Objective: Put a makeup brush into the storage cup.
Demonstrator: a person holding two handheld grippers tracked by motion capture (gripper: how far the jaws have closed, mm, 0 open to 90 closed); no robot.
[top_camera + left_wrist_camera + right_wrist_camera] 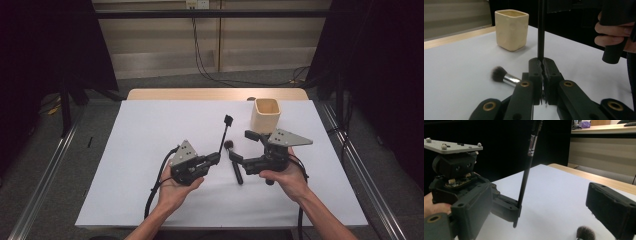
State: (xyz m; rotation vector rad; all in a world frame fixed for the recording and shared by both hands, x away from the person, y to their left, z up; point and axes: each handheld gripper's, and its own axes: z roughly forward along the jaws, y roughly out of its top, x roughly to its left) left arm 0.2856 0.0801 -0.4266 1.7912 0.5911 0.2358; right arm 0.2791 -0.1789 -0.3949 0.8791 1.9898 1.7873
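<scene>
My left gripper (216, 158) is shut on the lower end of a thin black brush (225, 134), which stands up and leans away over the table. Its jaws press together on the stick (540, 37). In the right gripper view, the same stick (525, 180) with its silver ferrule rises from the left gripper's jaws (507, 210). A short fluffy makeup brush (234, 161) lies on the white table, head (498, 74) toward the cup. My right gripper (242, 146) is open over that brush, its fingers (611, 211) wide apart, with the bristles (586, 233) low between them.
A cream square cup (266, 115) stands upright at the back right of the white tabletop (150, 140), also seen ahead of the left gripper as the cup (511, 28). A wooden strip (200, 94) edges the far side. Cables trail from both grippers toward the person.
</scene>
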